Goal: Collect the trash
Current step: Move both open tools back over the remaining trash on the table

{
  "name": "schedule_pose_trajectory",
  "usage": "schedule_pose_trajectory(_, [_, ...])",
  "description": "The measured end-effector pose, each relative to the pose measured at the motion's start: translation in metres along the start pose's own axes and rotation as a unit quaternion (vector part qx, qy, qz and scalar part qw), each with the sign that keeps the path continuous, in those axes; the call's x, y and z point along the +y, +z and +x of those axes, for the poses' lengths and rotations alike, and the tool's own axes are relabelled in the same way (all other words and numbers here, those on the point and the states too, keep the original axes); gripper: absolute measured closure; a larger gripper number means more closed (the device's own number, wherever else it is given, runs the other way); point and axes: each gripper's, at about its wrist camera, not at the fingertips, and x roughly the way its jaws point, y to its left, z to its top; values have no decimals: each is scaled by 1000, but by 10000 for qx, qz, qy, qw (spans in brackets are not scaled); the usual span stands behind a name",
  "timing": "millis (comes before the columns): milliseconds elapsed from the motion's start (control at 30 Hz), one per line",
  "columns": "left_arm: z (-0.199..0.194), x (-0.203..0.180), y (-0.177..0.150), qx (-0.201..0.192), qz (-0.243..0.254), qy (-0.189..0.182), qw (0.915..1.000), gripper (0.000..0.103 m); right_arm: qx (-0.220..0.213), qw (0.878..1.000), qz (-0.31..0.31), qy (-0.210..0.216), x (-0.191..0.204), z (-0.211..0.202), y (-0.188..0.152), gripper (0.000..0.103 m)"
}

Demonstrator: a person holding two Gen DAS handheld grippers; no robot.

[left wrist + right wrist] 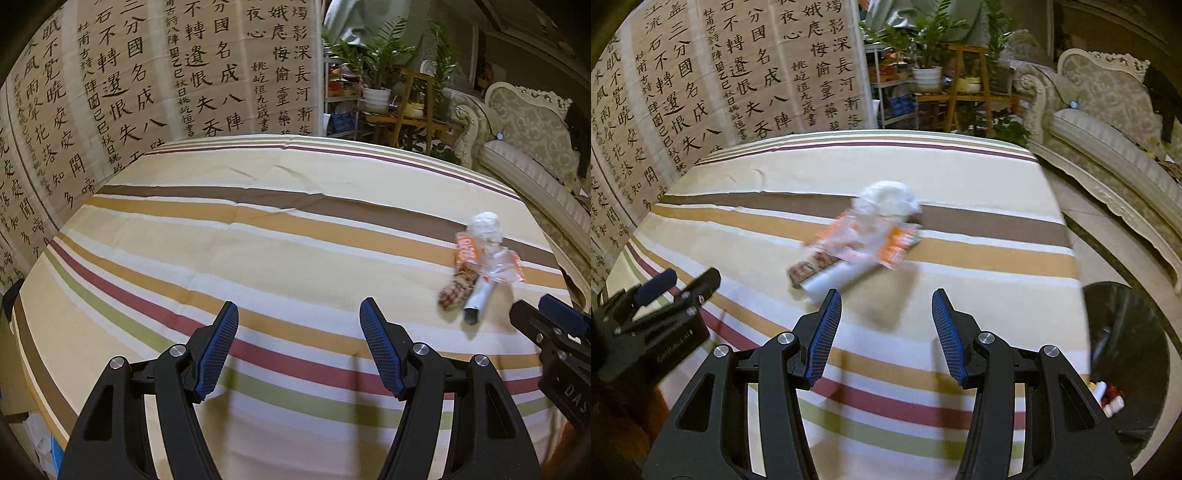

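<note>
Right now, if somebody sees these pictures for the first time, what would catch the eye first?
First, the small heap of trash lying on the striped tablecloth: a white crumpled wad, orange wrappers and a pale tube. Behind the table hang large calligraphy sheets. Both grippers, left gripper and right gripper, are open and empty, and a black-lined bin stands off the table's right edge.

Gaping right claw (886, 314) above striped tablecloth (979, 258)

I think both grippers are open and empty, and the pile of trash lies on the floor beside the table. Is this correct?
Not quite. The pile of trash lies on the striped tablecloth, as the right wrist view shows. The left gripper and right gripper are indeed open and empty.
</note>
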Motion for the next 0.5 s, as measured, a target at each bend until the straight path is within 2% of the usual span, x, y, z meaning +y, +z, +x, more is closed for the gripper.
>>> schedule_pose_trajectory(167, [3, 10, 0, 47, -92, -65, 9999, 37, 43, 9999, 88, 45, 13, 11, 7, 47])
schedule_pose_trajectory(333, [2, 10, 0, 55, -91, -188, 9998, 37, 218, 9995, 39, -203, 18, 26, 7, 47])
schedule_pose_trajectory(500, [2, 7, 0, 62, -44, -292, 9995, 37, 184, 9987, 72, -462, 5, 19, 2, 47])
